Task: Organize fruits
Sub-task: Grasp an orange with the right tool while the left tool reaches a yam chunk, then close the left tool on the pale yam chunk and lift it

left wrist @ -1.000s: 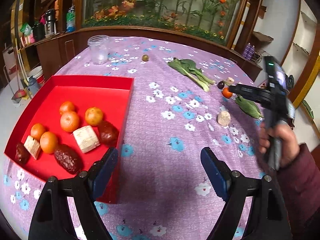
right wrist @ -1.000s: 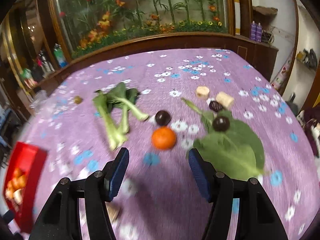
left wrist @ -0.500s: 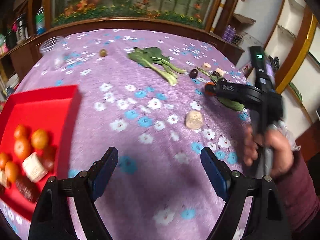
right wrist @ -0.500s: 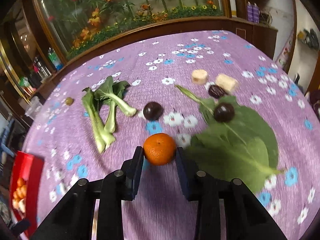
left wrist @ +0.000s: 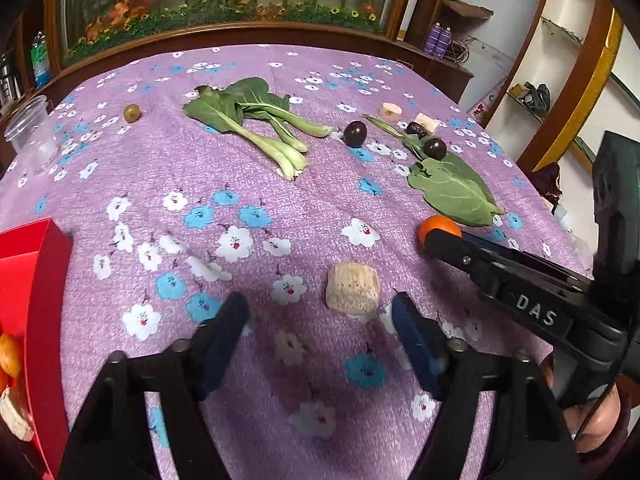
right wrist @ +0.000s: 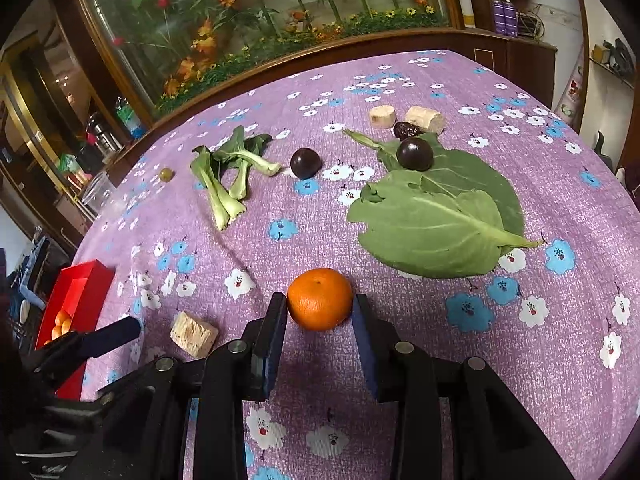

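Observation:
My right gripper (right wrist: 320,312) is shut on an orange mandarin (right wrist: 319,298) and holds it just above the purple flowered cloth; the mandarin (left wrist: 438,227) also shows in the left wrist view at the right gripper's tips. My left gripper (left wrist: 320,320) is open and empty, with a pale sugarcane chunk (left wrist: 352,289) lying just ahead between its fingers. That chunk (right wrist: 194,334) shows in the right wrist view too. The red tray (left wrist: 36,280) with mandarins stands at the left. Two dark plums (right wrist: 305,163) (right wrist: 415,153) lie farther back.
Bok choy (right wrist: 224,176) and a big green leaf (right wrist: 436,216) lie on the cloth. Two pale sugarcane pieces (right wrist: 404,117), a dark date (right wrist: 406,130) and a small green fruit (right wrist: 166,174) lie at the back. A clear plastic cup (left wrist: 30,132) stands far left.
My right gripper closed on the mandarin and drew it back toward me. My left gripper swung right, away from the red tray, up to the sugarcane chunk.

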Tool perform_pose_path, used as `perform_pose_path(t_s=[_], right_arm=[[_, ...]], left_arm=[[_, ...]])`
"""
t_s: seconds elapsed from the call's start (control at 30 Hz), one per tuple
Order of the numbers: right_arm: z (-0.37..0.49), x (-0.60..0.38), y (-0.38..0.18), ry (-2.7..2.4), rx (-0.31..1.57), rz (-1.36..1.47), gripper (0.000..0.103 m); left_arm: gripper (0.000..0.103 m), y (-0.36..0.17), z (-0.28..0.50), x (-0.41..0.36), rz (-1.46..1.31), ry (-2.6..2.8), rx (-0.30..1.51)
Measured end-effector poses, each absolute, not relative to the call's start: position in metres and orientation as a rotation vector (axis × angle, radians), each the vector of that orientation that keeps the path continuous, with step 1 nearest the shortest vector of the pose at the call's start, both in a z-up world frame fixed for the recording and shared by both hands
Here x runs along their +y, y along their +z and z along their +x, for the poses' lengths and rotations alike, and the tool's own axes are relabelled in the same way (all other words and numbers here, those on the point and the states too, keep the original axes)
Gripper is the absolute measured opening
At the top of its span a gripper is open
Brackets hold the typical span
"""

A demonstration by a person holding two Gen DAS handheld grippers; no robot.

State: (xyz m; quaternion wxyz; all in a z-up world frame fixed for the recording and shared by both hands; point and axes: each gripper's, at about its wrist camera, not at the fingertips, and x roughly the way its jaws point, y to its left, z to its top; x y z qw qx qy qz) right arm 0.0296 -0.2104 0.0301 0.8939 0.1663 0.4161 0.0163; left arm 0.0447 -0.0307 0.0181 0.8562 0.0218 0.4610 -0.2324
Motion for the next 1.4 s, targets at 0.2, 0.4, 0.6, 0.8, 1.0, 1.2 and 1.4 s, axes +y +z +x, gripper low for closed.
perform_pose_path(t_s=[0.2, 0.4, 0.6, 0.8, 1.0, 1.2, 1.4], right_arm=[[0.028, -0.209, 0.033, 0.039, 0.845, 0.334, 0.038], [0.031, -0.209, 0.029, 0.042, 0.863, 0.335, 0.038], [0.033, -0.205, 0.028, 0.035, 0.865, 0.306, 0.039], [0.034, -0.204, 0.027, 0.034, 0.863, 0.295, 0.041], [0.035, -0.2, 0.027, 0.028, 0.863, 0.264, 0.041], [0.035, -0.196, 0.027, 0.015, 0.866, 0.218, 0.038], [0.034, -0.201, 0.027, 0.017, 0.862, 0.249, 0.037]], left_arm=[[0.056, 0.01, 0.05, -0.04, 0.03, -0.508, 0.981], [0.061, 0.007, 0.045, -0.052, 0.092, -0.498, 0.932], [0.09, 0.004, 0.04, -0.062, 0.12, -0.566, 0.918], [0.095, 0.004, 0.042, -0.054, 0.051, -0.627, 0.923], [0.029, 0.006, 0.035, -0.05, 0.048, -0.581, 0.891], [0.032, 0.005, 0.039, -0.047, 0.015, -0.603, 0.899], [0.045, 0.005, 0.044, -0.042, -0.053, -0.669, 0.91]])
